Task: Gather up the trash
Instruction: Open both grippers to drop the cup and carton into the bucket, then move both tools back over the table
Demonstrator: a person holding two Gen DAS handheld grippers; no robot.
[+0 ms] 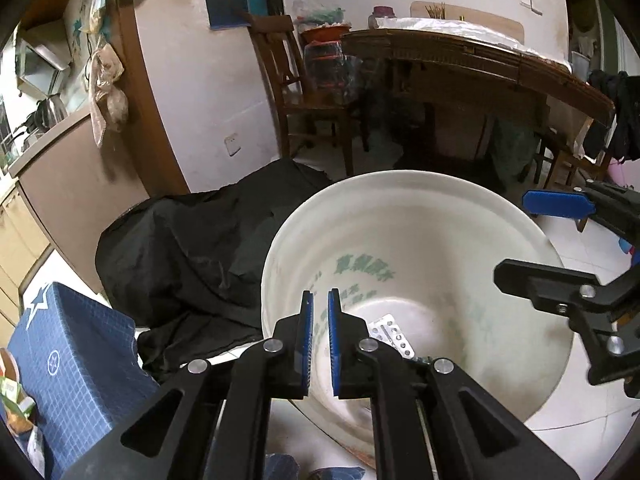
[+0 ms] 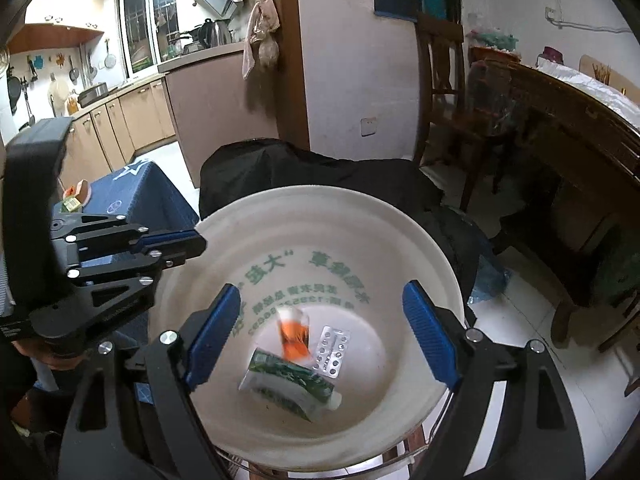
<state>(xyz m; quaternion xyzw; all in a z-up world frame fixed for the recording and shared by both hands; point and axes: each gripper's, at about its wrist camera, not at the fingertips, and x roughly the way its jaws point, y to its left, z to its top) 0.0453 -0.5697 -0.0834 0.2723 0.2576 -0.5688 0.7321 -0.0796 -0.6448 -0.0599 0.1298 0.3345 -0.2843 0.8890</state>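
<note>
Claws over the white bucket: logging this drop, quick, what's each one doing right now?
Left claw: closed, holding nothing.
Right claw: open, empty; an orange-and-white wrapper is blurred in the bucket below it.

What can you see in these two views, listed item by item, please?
bucket: one, white with green print, centre, beneath both grippers
carton: one, green and white, lying on the bucket bottom
blister pack: one, silver, on the bucket bottom beside the carton
orange wrapper: one, orange and white, blurred, inside the bucket above the carton
black cloth: one, heaped behind the bucket
blue box: one, blue with a white star, left of the bucket
chair: one, brown wood, by the far wall
table: one, dark wood, at right
left gripper: one, black with blue fingers, shut, empty, over the bucket
right gripper: one, black with blue fingers, open, nothing between them
</note>
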